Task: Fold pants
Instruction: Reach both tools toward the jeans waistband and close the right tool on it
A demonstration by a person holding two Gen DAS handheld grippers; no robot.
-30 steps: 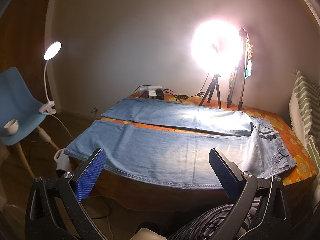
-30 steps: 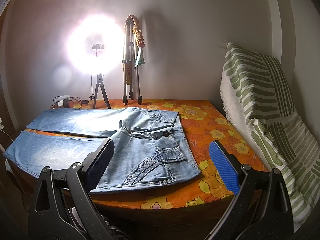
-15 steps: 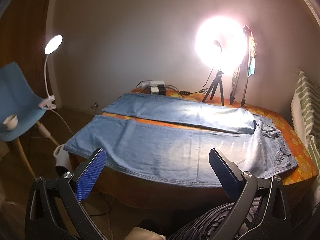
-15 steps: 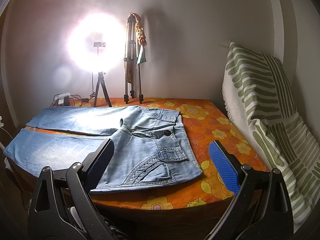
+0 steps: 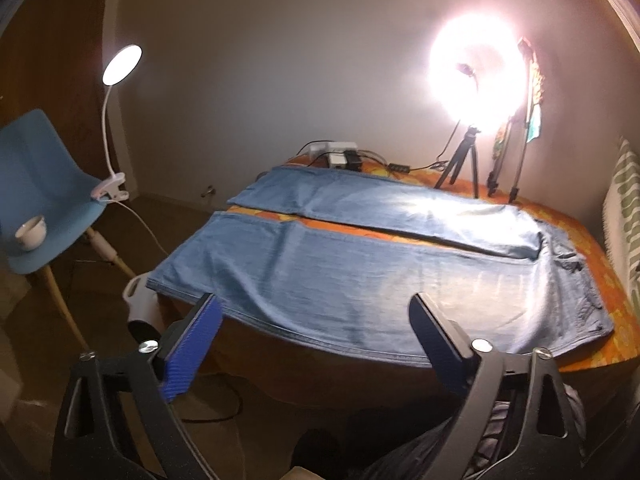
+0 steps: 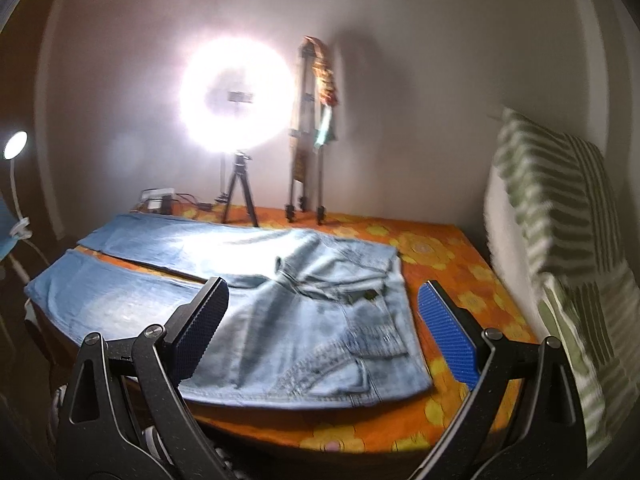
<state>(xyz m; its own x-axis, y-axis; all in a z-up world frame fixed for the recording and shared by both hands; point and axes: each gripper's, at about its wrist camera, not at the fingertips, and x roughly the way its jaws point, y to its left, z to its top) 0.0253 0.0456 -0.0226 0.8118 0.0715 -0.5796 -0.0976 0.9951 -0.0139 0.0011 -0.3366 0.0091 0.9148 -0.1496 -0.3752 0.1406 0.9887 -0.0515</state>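
Observation:
Light blue jeans [image 5: 360,272] lie flat on a table with an orange flowered cloth [image 6: 460,272], legs apart and pointing left, waist to the right. In the right wrist view the waist and pockets [image 6: 340,328] lie near the front edge. My left gripper [image 5: 316,332] is open and empty, just in front of the near leg's front edge. My right gripper [image 6: 324,320] is open and empty, held over the front of the waist part.
A bright ring light on a tripod [image 5: 476,68] and a second tripod [image 6: 308,140] stand at the table's back. A power strip with cables [image 5: 340,156] lies at the back left. A blue chair [image 5: 36,196] with a cup and clip lamp stands left. A green striped cushion [image 6: 560,240] is right.
Both grippers have moved forward toward the table; the jeans look larger and closer. The right view has shifted, so the jeans sit more centred between the fingers. The jeans have not moved.

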